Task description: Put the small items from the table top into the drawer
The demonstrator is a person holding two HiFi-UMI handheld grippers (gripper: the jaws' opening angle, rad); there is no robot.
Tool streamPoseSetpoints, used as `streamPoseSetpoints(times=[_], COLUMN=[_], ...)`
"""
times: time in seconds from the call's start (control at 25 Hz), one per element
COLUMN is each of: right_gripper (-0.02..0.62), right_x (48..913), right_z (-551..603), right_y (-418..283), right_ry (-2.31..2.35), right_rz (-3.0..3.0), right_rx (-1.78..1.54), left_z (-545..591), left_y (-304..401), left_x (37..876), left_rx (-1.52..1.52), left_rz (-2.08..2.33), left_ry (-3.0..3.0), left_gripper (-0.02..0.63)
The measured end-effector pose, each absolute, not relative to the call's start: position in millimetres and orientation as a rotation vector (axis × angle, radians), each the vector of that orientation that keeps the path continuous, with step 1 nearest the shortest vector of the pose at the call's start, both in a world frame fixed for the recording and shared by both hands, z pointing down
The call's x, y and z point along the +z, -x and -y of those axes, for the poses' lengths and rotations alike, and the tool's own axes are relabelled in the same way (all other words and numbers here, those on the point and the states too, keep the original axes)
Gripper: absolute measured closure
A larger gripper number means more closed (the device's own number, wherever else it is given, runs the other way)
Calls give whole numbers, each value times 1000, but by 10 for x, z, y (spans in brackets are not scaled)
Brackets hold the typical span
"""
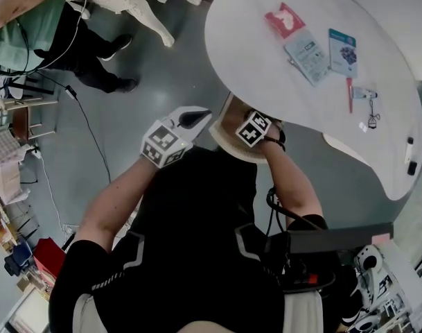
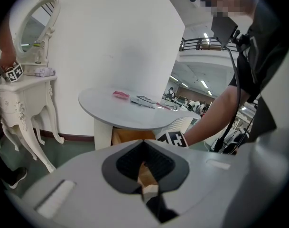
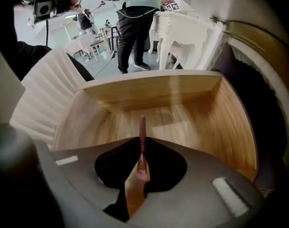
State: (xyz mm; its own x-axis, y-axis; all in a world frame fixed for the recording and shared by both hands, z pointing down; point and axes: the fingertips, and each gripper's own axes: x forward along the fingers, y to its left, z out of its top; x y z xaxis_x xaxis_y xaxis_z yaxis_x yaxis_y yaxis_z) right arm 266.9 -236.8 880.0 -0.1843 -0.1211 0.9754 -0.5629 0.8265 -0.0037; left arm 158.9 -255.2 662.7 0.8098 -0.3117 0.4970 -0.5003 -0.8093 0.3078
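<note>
OK, the thin reddish stick (image 3: 142,127) (pen or pencil, can't tell which) is pinched in the right gripper (image 3: 142,148). The jaws are closed tight on its near end and the rest pokes out ahead past the tips. It hangs over the bare floor of the open wooden drawer (image 3: 153,91), and as far as I can judge it isn't touching wood. The drawer's back wall is ahead of the gripper, with side walls on both flanks and nothing lying below.

The step in hand looks like the drop-off. To do it cleanly:
- Lower the gripper until the stick's far end is near the floor.
- Stay roughly midway between the side walls.
- Tilt so the stick lies flat instead of going in tip-first.
- Open the jaws only enough to release.

The stick is long and thin, so it will probably roll or bounce if let go from high up. Back out the way the gripper came in. The tabletop (image 1: 266,82) edge sits close on the gripper's right, so watch for a clip there.

The left gripper (image 2: 144,148) is empty with its jaws together. It is parked just left of the right one, clear of the drawer and facing the tabletop.

Well ahead of both grippers on the top are a pink packet (image 1: 285,19), a blue card (image 1: 342,50) and a red stick (image 1: 349,94), so I judge the task to be at an early stage.
</note>
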Motion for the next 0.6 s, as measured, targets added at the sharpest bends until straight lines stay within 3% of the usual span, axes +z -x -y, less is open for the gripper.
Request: streamPoseSetpoints(times=[0.6], right_gripper=[556], right_x=[9088], right_z=[2496], right_y=[-2735], right_ry=[-584], right_rz=[1698], right_rx=[425], left_z=[2483], left_y=[-1543], left_x=[6643], left_rx=[602], left_rz=[591], left_ry=[-2555], left_gripper=[606])
